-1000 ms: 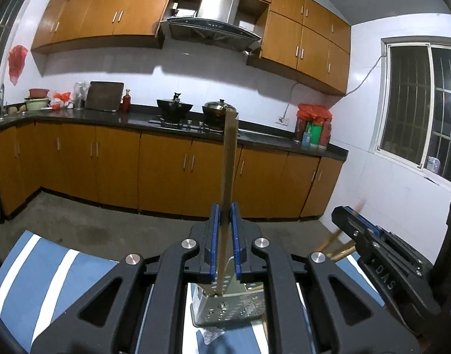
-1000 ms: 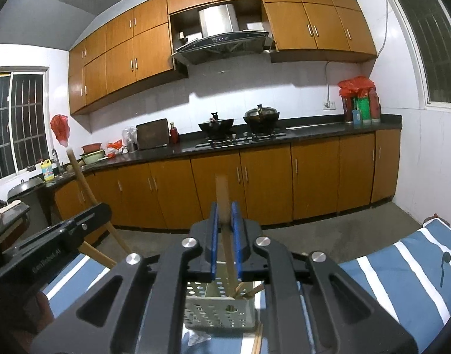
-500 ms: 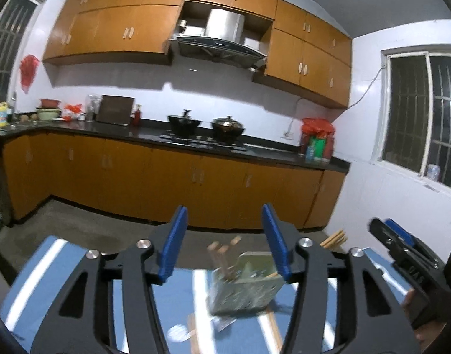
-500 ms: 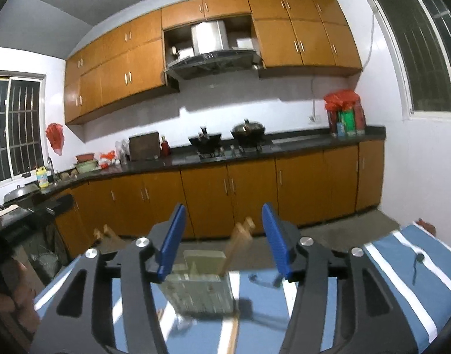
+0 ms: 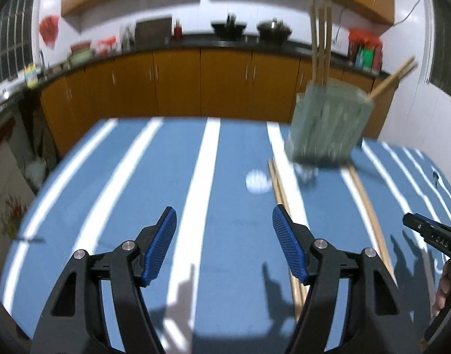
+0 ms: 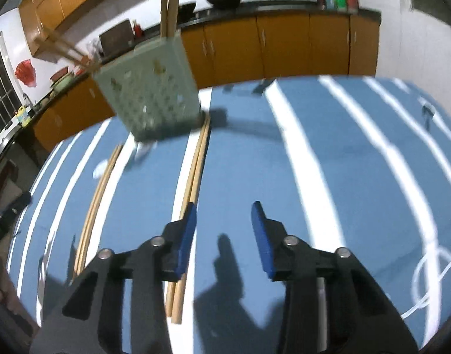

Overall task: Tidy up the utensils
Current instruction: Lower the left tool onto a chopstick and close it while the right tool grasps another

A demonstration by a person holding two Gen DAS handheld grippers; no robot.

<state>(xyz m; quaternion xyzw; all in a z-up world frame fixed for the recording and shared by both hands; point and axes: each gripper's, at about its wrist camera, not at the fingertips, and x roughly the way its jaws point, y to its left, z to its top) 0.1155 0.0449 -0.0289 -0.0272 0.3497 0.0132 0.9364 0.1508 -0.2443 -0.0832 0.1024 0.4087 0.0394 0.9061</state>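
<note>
A pale green perforated utensil holder (image 5: 328, 126) stands on the blue striped tablecloth (image 5: 137, 177) with several wooden chopsticks upright and leaning in it; it also shows in the right wrist view (image 6: 149, 94). Two pairs of chopsticks lie on the cloth: one pair (image 5: 280, 185) by my left gripper's right finger, another (image 5: 370, 218) further right. In the right wrist view one pair (image 6: 193, 188) runs under my right gripper's left finger and the other (image 6: 98, 200) lies to the left. My left gripper (image 5: 224, 221) is open and empty. My right gripper (image 6: 224, 215) is open and empty.
A small white round spot (image 5: 258, 181) lies on the cloth in front of the holder. A white cord (image 6: 431, 268) loops at the table's right side. Kitchen cabinets (image 5: 196, 79) and a counter stand behind the table. The right gripper's tip (image 5: 431, 233) shows in the left wrist view.
Both grippers have let go of the chopsticks they held over the holder and opened. Both have pulled back and tilted down toward the table; the chopsticks now stand in the holder.
</note>
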